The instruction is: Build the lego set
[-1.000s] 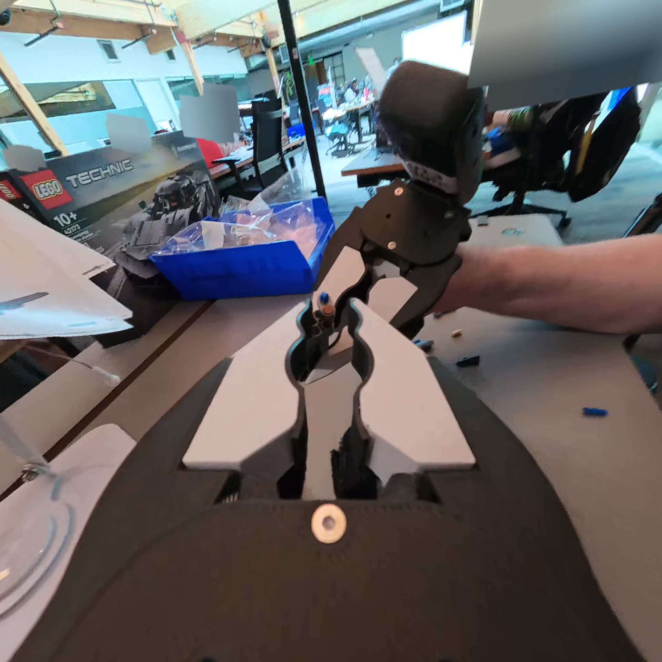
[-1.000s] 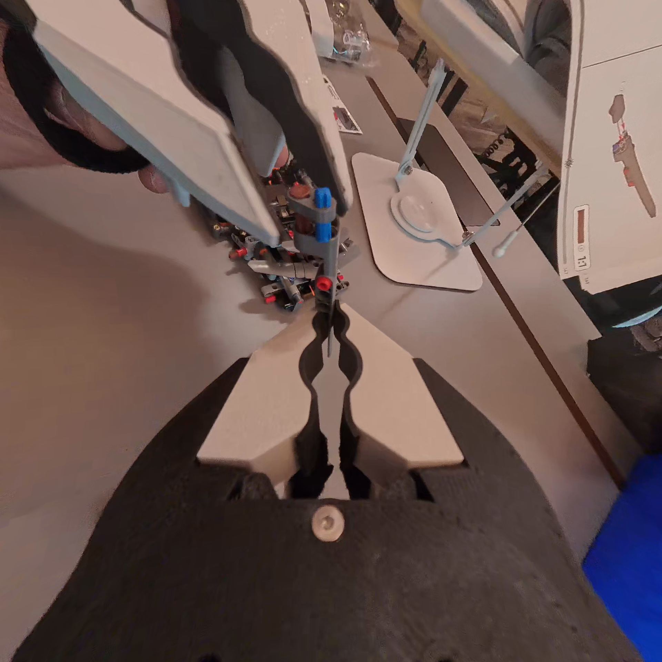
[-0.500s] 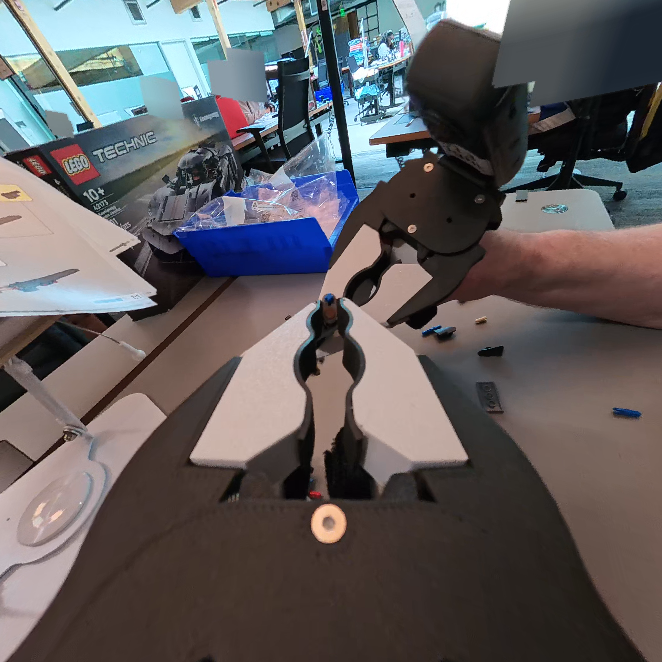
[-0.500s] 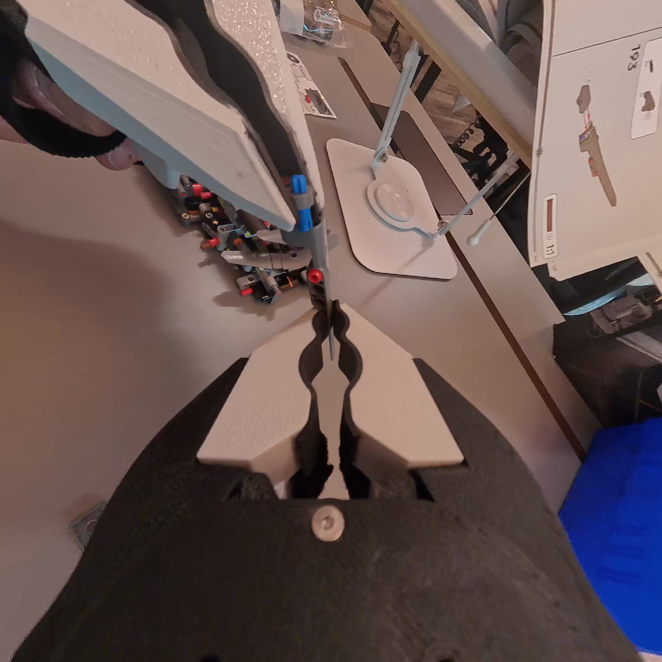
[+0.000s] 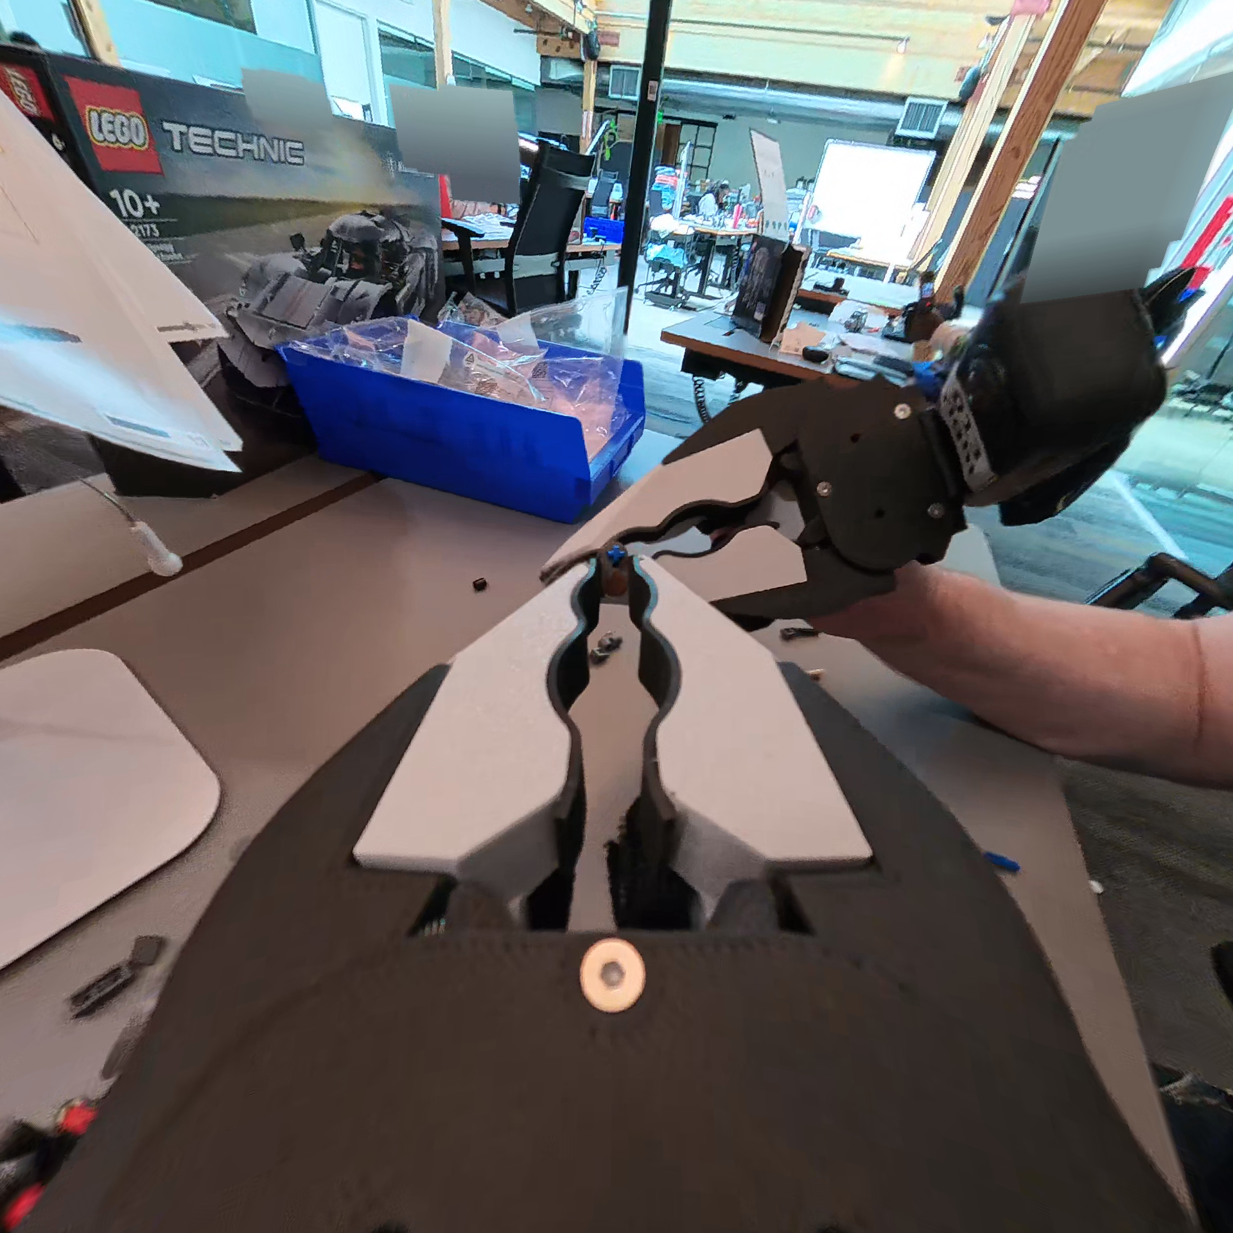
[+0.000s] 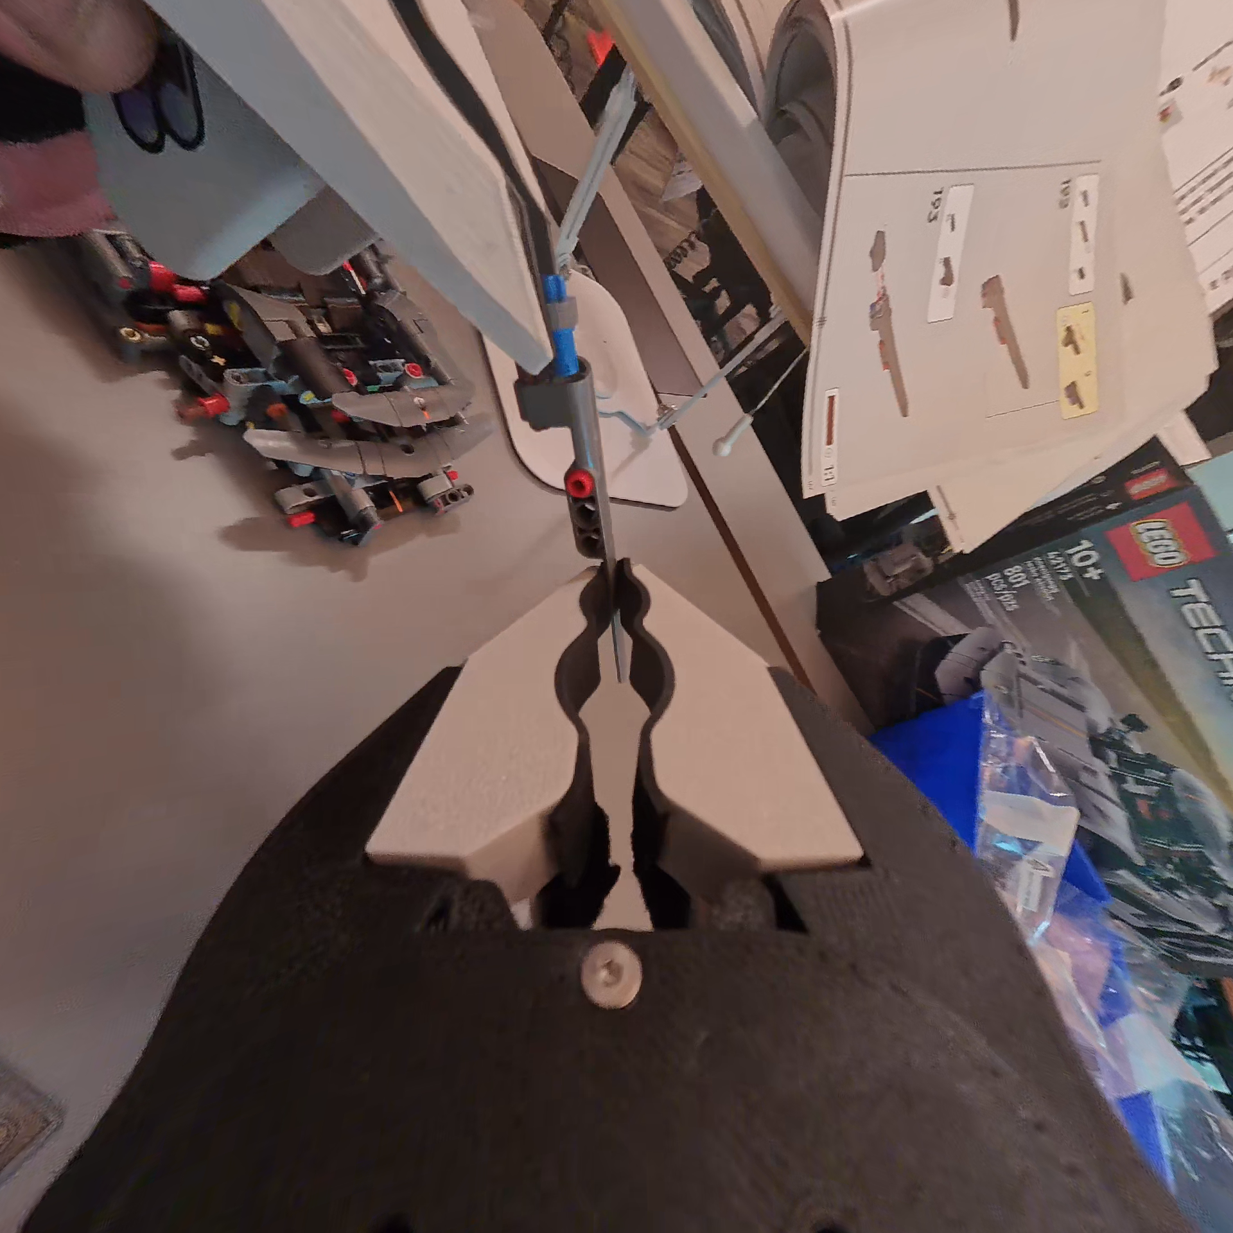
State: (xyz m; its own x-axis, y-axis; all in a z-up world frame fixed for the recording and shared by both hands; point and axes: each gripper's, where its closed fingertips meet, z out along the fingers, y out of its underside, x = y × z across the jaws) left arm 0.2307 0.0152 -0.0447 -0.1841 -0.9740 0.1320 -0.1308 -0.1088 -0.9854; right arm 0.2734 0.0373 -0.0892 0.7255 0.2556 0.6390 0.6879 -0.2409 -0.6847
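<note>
Above the grey surface [image 6: 133, 667], the right hand-held gripper [image 6: 608, 567] is closed on the lower end of a thin grey beam [image 6: 587, 467]. The left hand-held gripper [image 5: 615, 566] is closed on the blue pin [image 6: 559, 320] at the top of the beam. The half-built model [image 6: 333, 414] lies below. If the two grips twist against each other, the pin may pop out or the beam may slip and fall.

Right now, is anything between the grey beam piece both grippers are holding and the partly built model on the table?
Nothing visible. The right gripper pinches the grey beam piece low, the left gripper grips its blue-pinned top. Below and left, the partly built model lies on bare table.
</note>
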